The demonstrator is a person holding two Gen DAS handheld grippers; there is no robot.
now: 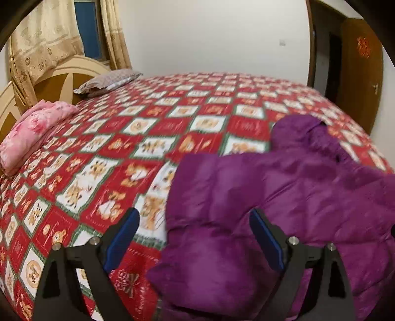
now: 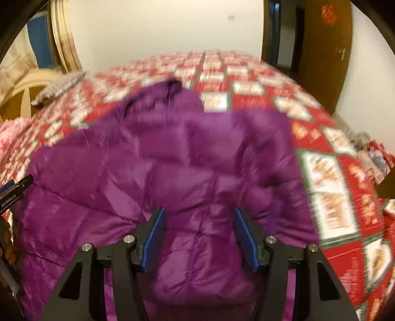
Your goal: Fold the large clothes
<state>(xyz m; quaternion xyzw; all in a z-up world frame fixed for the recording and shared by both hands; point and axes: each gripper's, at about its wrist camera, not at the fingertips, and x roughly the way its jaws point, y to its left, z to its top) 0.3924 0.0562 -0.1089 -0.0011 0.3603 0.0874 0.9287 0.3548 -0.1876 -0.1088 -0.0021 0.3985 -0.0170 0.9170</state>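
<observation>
While spread on the bed, purple jacket, both tools above it

In the right wrist view, white lettering that looks like "GenRobot.AI" runs along the black body of the left gripper at the left edge of the picture, just beside the purple jacket. A red ornament with a character-like shape hangs on the brown door; it is too blurred to read. It shows again in the left wrist view, also unreadable. The bedspread carries printed pictures only, with no legible words.
</observation>
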